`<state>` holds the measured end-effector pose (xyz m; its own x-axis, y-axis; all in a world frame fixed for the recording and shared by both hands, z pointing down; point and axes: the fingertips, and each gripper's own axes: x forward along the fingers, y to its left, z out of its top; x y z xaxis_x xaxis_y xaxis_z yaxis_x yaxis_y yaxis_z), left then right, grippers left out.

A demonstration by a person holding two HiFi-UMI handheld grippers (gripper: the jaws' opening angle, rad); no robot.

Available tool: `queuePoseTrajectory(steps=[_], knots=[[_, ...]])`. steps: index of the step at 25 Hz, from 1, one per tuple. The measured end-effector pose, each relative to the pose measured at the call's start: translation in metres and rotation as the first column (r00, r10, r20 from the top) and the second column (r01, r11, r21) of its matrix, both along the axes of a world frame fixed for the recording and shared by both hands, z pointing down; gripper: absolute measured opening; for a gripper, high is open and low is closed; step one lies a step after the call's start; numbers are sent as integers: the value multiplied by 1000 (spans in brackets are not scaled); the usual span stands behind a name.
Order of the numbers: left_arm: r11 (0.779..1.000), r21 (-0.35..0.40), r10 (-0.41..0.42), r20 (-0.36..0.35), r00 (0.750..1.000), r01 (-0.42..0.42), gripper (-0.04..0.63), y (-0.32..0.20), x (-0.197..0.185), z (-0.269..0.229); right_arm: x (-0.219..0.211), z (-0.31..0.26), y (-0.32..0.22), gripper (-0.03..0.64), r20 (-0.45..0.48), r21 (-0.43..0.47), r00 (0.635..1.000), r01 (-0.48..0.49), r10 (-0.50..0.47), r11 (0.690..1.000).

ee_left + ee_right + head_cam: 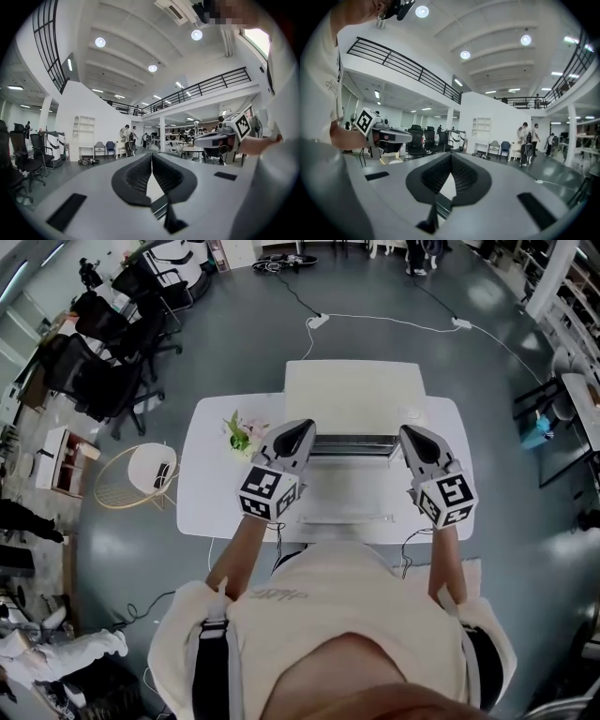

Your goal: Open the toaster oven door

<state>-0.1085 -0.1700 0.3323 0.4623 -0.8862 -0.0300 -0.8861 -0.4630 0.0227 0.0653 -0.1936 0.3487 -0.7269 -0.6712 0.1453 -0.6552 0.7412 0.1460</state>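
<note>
Head view: left gripper (pixel 307 427) and right gripper (pixel 409 431) flank the toaster oven (pixel 354 395), both jaw pairs pressed together, empty; closed tips would likely skid off and shove it backward.

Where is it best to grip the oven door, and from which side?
Probably the handle, the thin straight bar that runs left to right along the near edge of the door. Come from the near side, at the bar's middle, with the jaws across it: the bar is long and narrow, so a middle grip should pull evenly.
</note>
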Motion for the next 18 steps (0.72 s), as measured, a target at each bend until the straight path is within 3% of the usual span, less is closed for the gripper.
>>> queuePoseTrajectory(steps=[11, 18], knots=[[997, 70, 9, 4, 1000, -9, 21, -13, 7, -31, 17, -23, -2, 6, 61, 83, 996, -68, 63, 994], [997, 75, -15, -6, 1000, 16, 21, -12, 10, -25, 25, -14, -3, 6, 91, 67, 993, -83, 77, 994]])
